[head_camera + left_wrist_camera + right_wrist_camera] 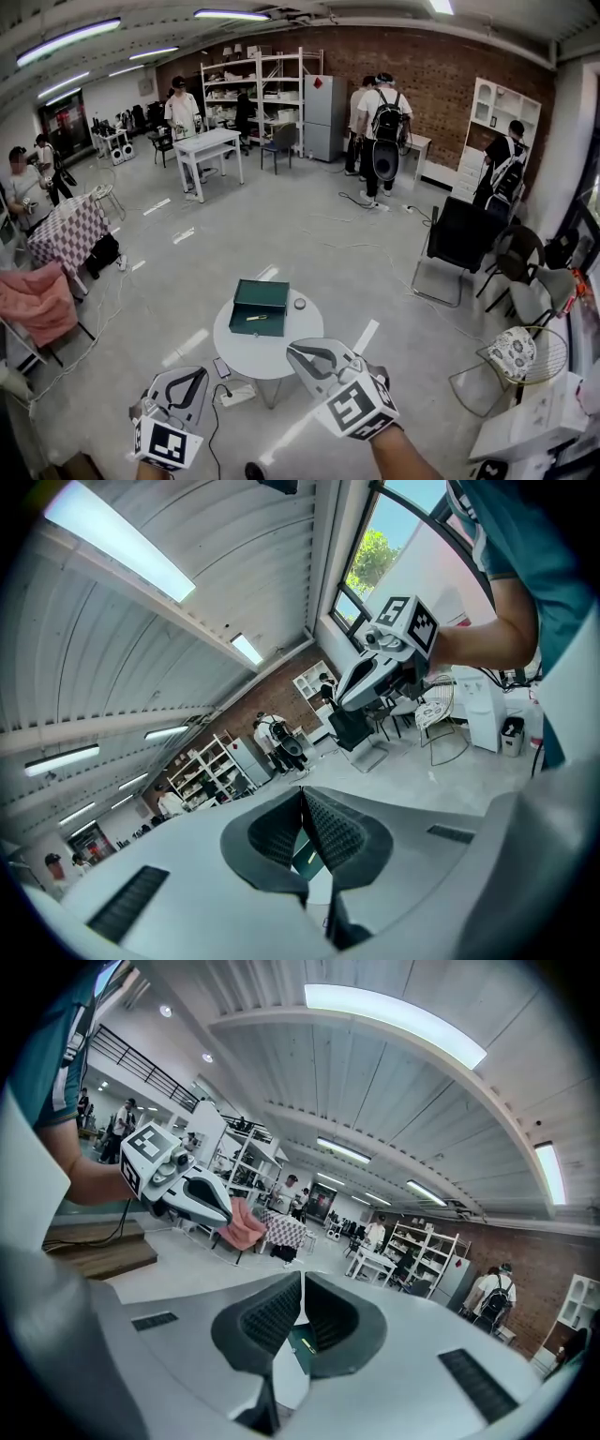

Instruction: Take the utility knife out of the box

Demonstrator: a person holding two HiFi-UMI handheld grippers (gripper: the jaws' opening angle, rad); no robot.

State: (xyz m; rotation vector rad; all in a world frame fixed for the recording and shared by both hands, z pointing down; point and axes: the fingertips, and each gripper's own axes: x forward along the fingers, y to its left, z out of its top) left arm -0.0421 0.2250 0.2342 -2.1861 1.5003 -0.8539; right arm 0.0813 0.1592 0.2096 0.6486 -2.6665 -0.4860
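Observation:
An open dark green box (260, 307) sits on a small round white table (281, 352), with a yellowish utility knife (256, 318) lying inside it. Both grippers hover short of the table's near edge, apart from the box. My left gripper (194, 374) is at the lower left, jaws shut and empty. My right gripper (302, 349) is over the table's near rim, jaws also shut and empty. In the left gripper view the pads of the left gripper (302, 789) meet, with the box (302, 853) beyond. In the right gripper view the right gripper (302, 1275) frames the box (298, 1353) and knife (307, 1345).
A small round object (299, 304) lies on the table right of the box. A phone (222, 367) and cables lie on the floor by the table leg. A black chair (461, 239) and a wire chair (514, 352) stand to the right. People stand far back.

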